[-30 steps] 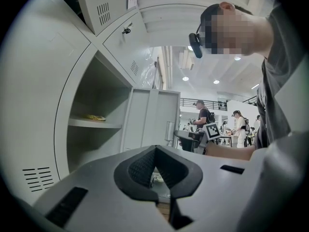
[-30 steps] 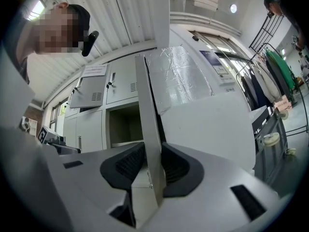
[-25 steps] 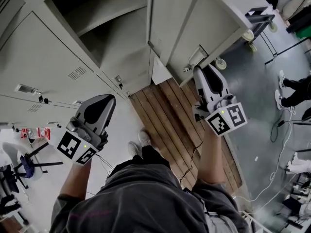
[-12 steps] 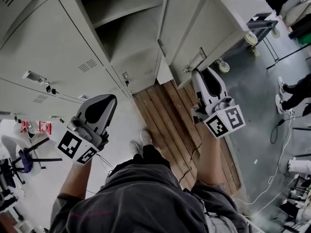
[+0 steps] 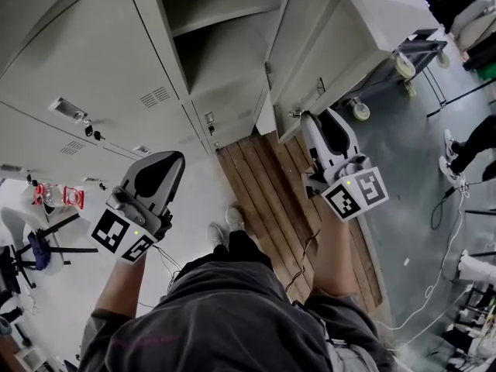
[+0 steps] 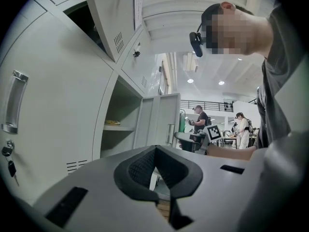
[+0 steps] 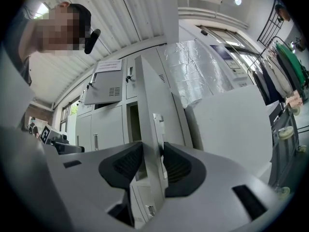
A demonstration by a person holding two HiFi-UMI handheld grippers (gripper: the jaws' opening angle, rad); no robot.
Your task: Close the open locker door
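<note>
the tall grey metal locker door (image 5: 306, 45) stands swung well out from the grey locker bank (image 5: 85, 60), to the right of its open compartment (image 5: 225, 53). to close it well, we judge, we push it round in one steady arc and pull the gripper clear before the gap pinches shut. the right gripper (image 5: 308, 122) straddles the door's free edge by the handle (image 7: 158, 129). its jaws have just been opening and stand wide, not clamping. the left gripper (image 5: 167, 165) hangs apart, jaws together, empty. inside the compartment a shelf (image 6: 118, 128) bears one small yellowish thing (image 6: 112, 122), too small to name.
</note>
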